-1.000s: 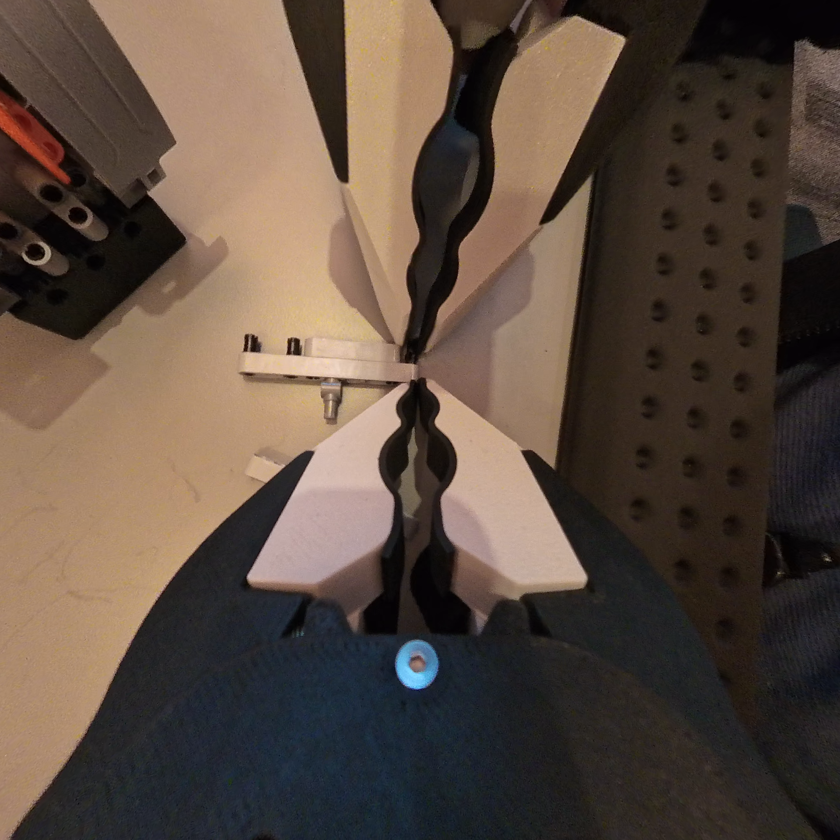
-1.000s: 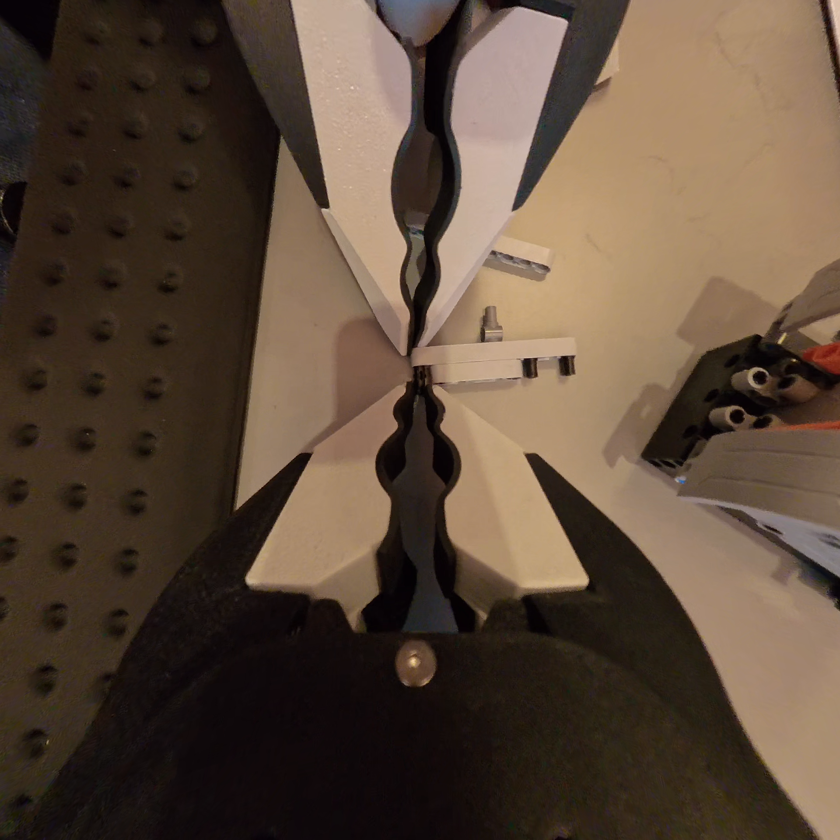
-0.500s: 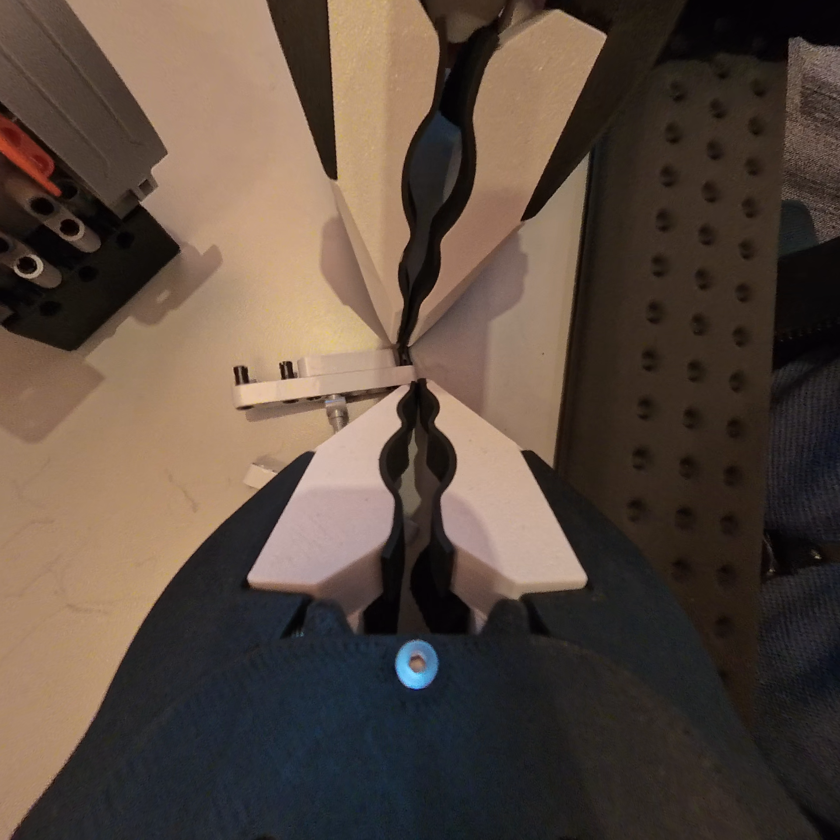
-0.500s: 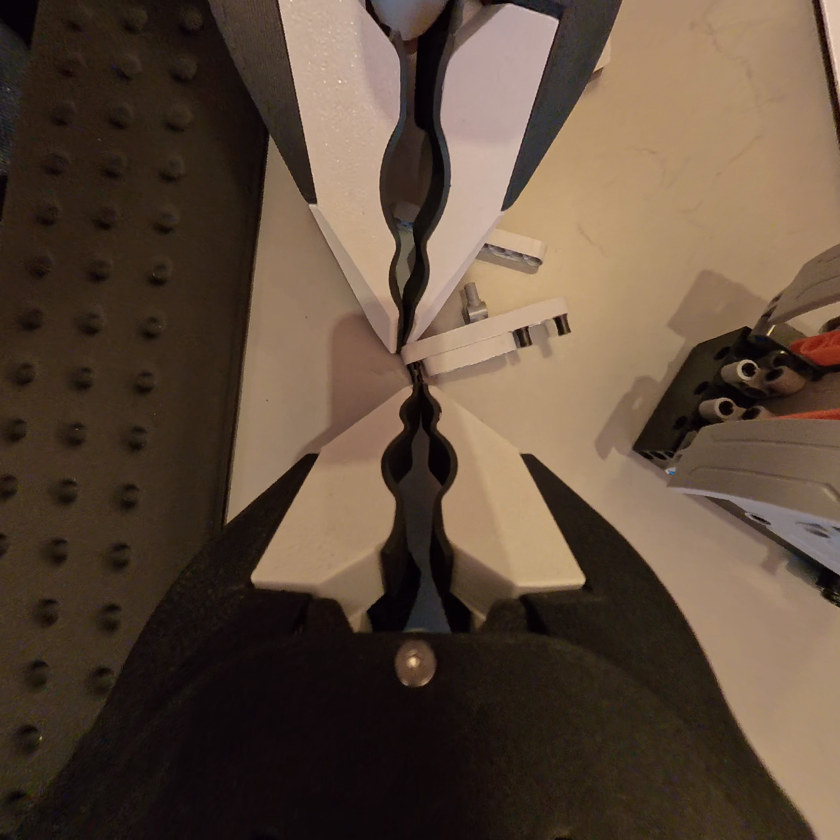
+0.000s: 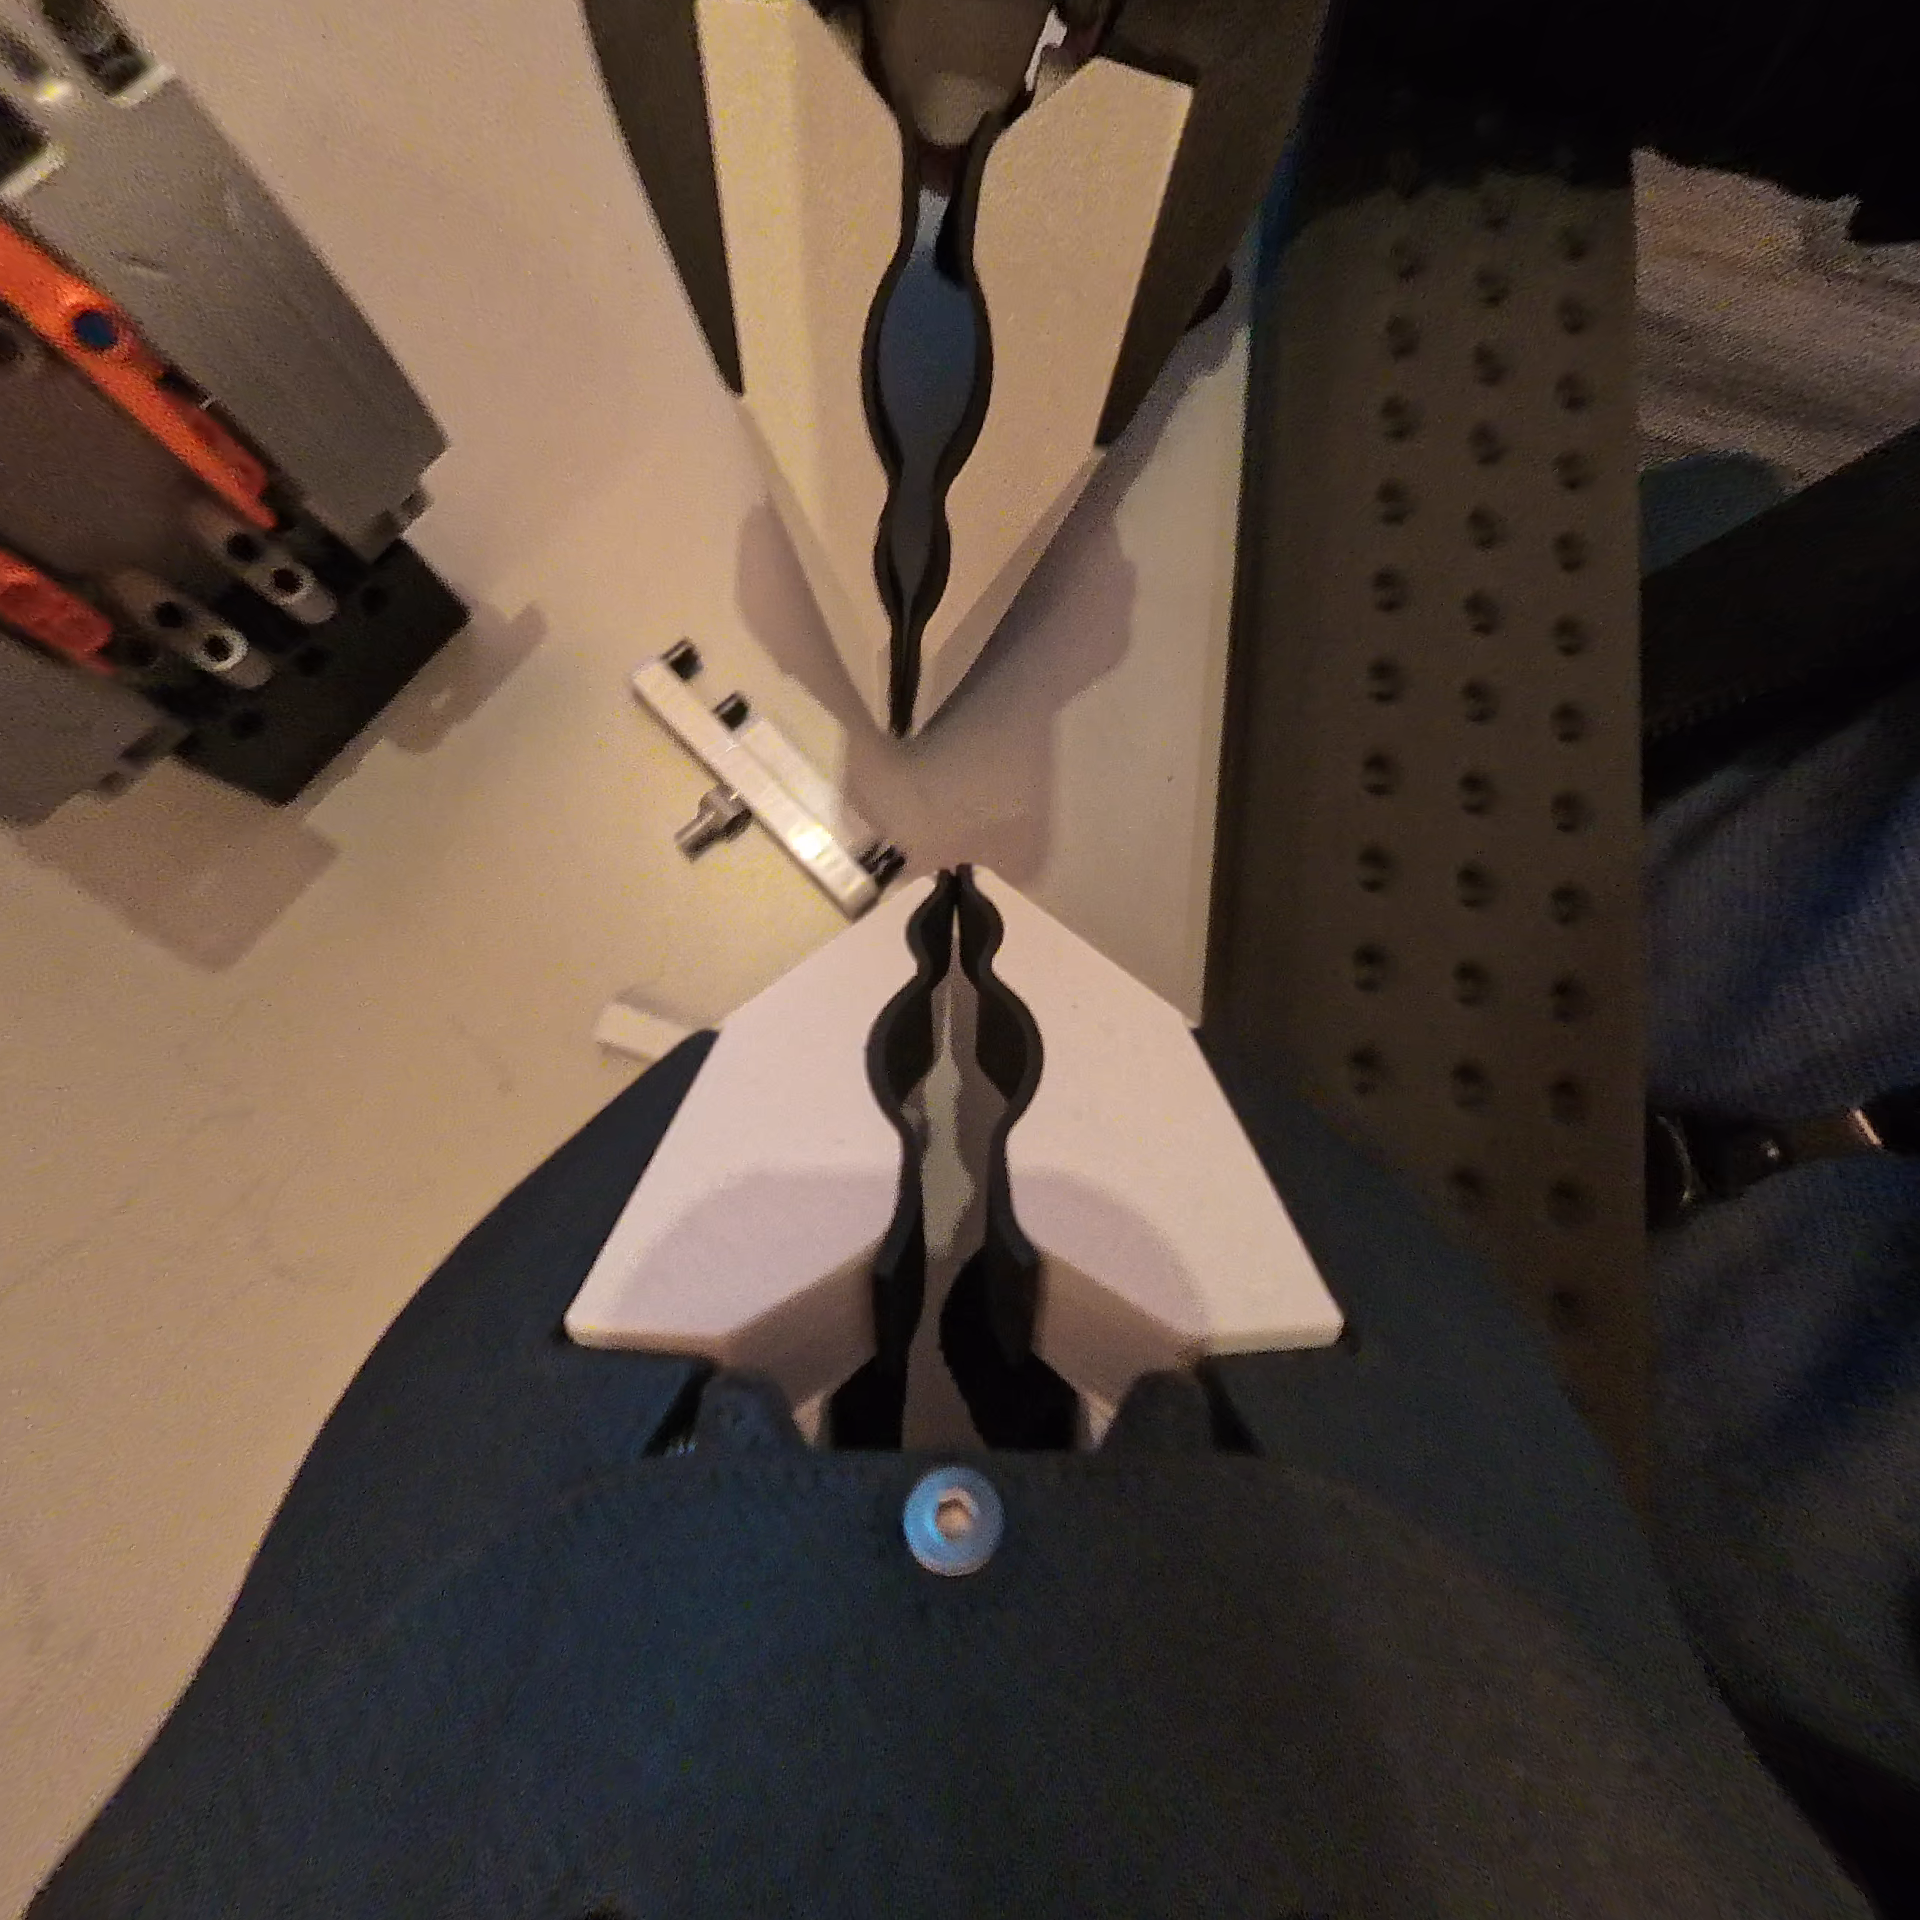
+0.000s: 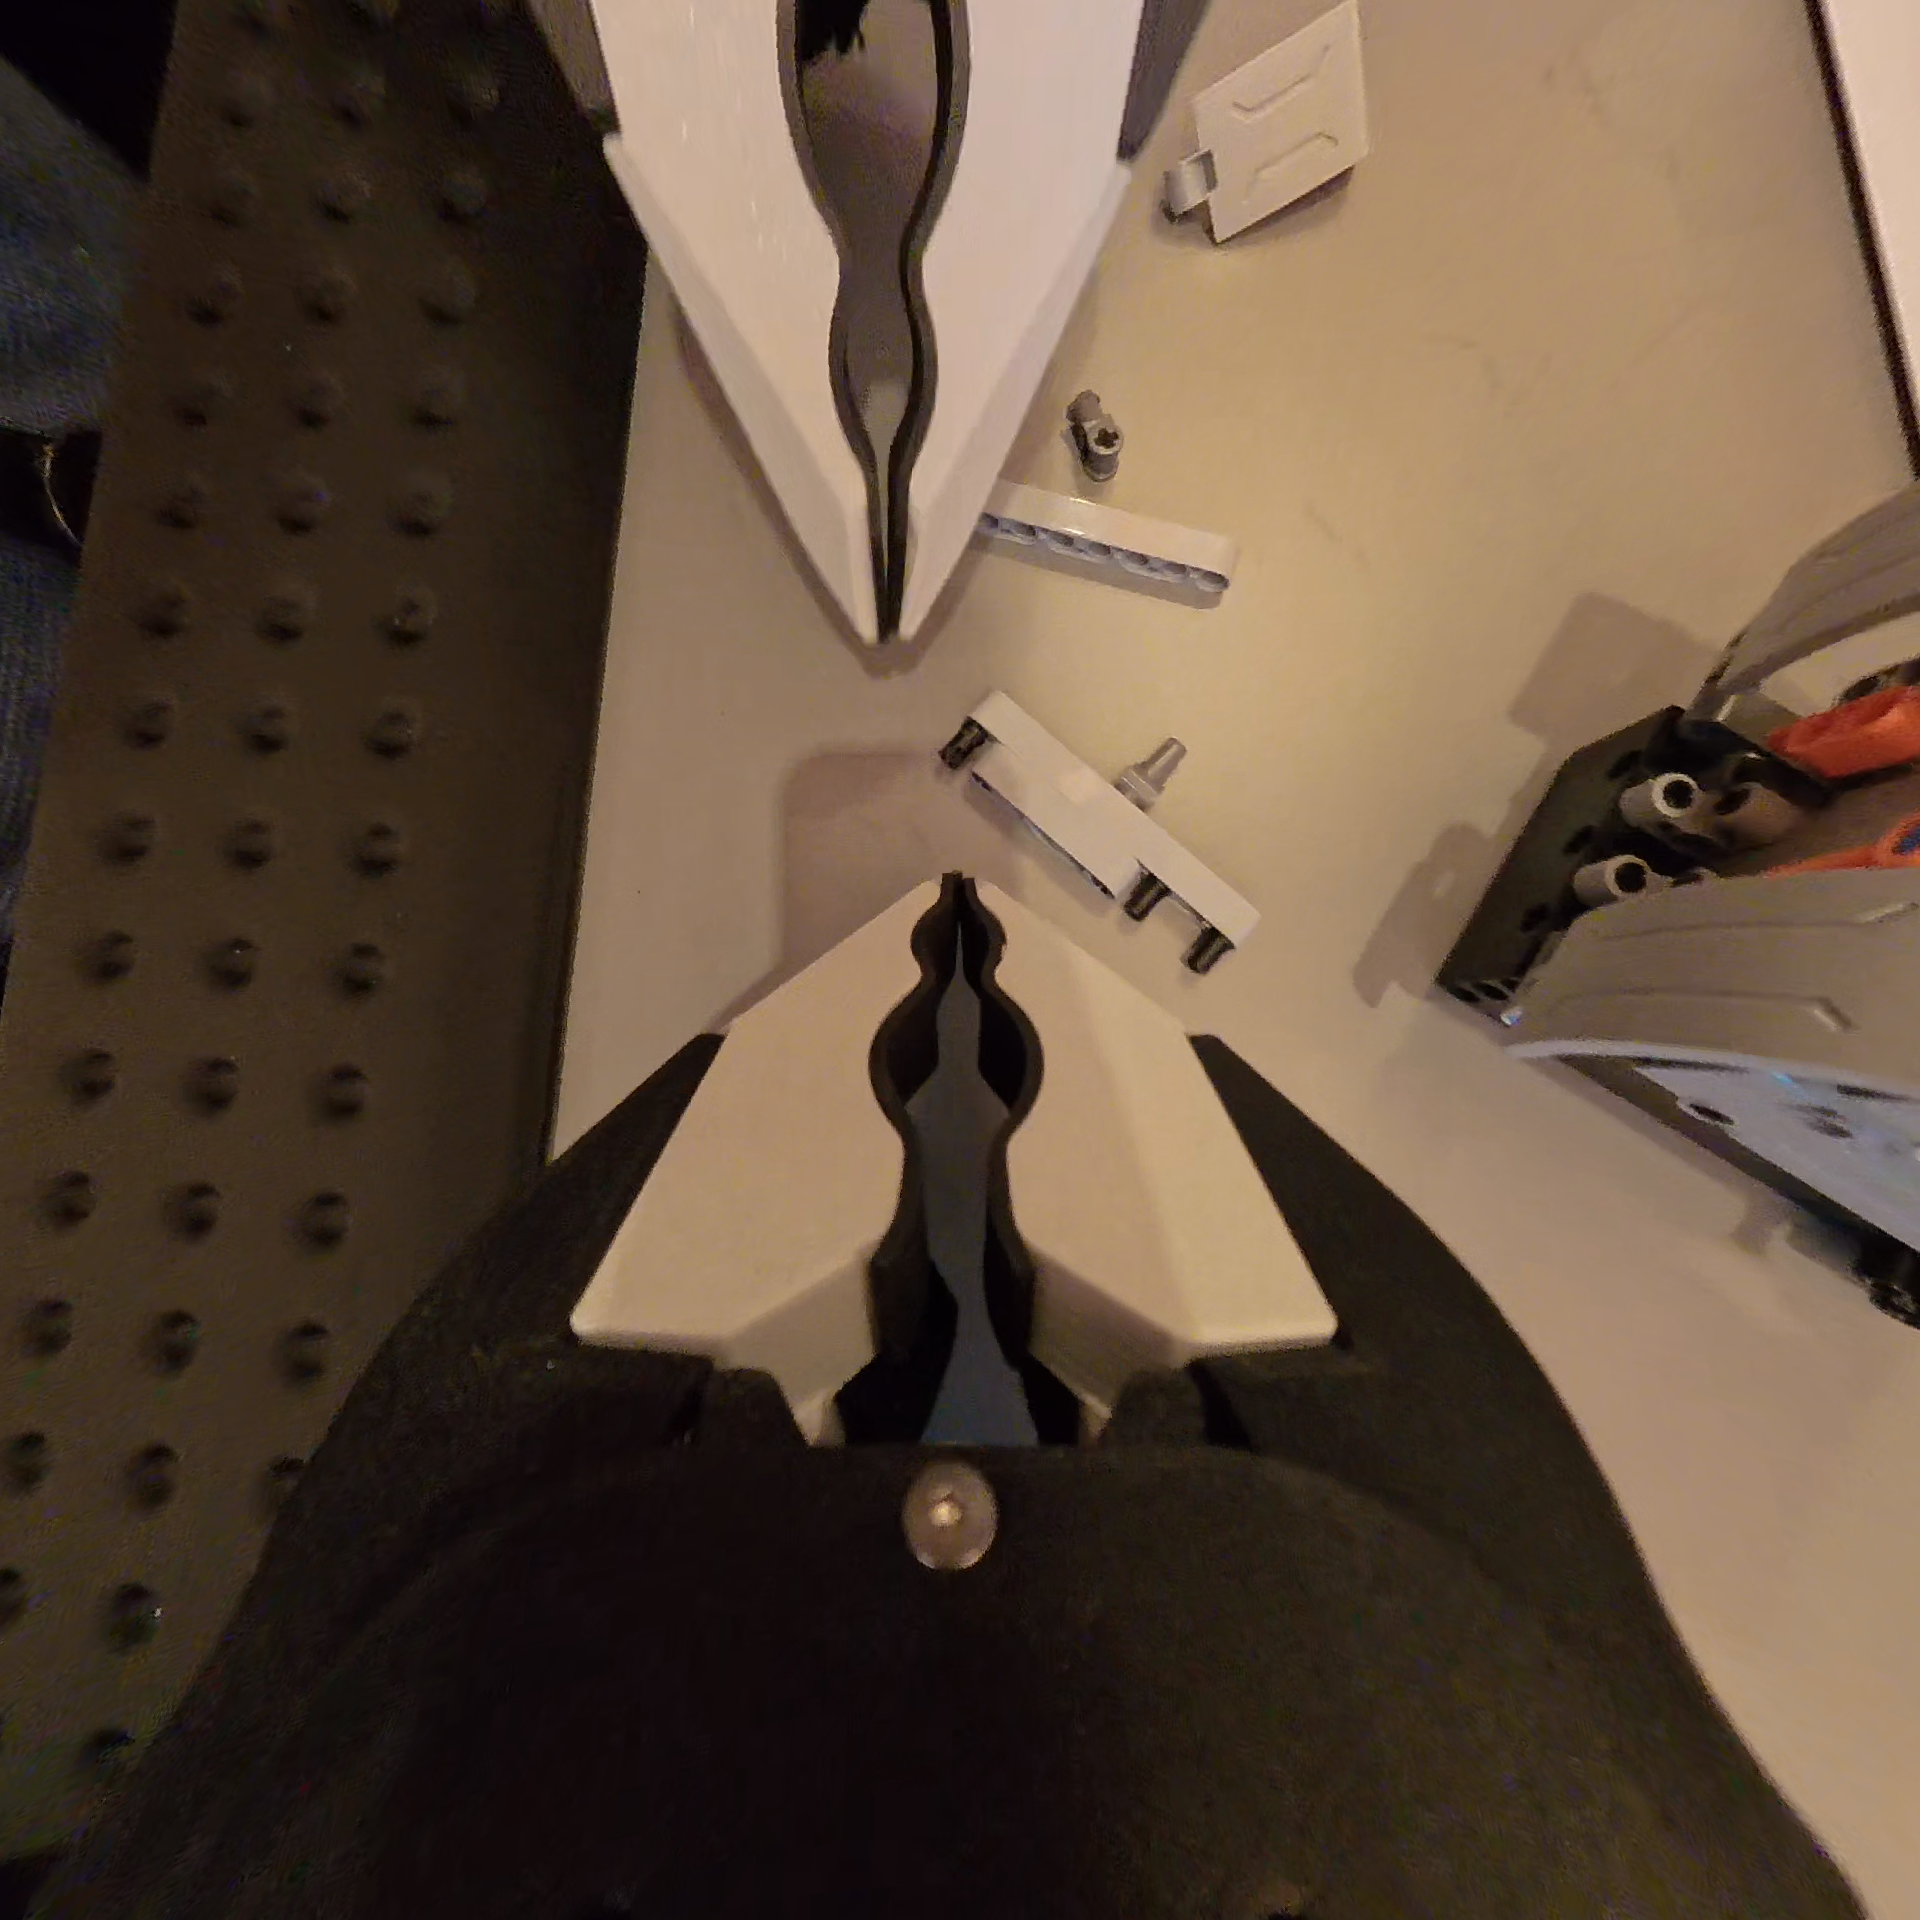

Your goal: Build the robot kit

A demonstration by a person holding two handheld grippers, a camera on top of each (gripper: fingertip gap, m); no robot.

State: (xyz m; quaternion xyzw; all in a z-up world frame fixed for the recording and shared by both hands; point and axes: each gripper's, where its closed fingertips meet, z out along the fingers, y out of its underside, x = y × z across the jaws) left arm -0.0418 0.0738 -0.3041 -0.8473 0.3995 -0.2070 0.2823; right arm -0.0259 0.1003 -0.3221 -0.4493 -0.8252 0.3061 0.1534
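A white beam assembly (image 5: 764, 774) with black pins and a grey axle pin (image 5: 707, 826) lies at a slant on the cream table. My left gripper (image 5: 954, 883) is shut and empty, its tips just beside the assembly's near end. My right gripper (image 6: 956, 883) is shut and empty, its tips a little short of the assembly (image 6: 1101, 831). The two grippers point at each other with a gap between their tips. The right gripper (image 5: 902, 722) comes in from the top of the left wrist view. The left gripper (image 6: 883, 623) comes in from the top of the right wrist view.
A grey, black and orange brick model (image 6: 1714, 935) stands to one side and also shows in the left wrist view (image 5: 156, 499). A loose white beam (image 6: 1112, 545), a grey pin (image 6: 1096, 436) and a white panel (image 6: 1273, 156) lie beyond. A dark studded mat (image 6: 260, 727) borders the table.
Both grippers pinched the beam assembly between their tips before. Now they have let go and drawn apart, and the assembly lies turned at a slant on the table.
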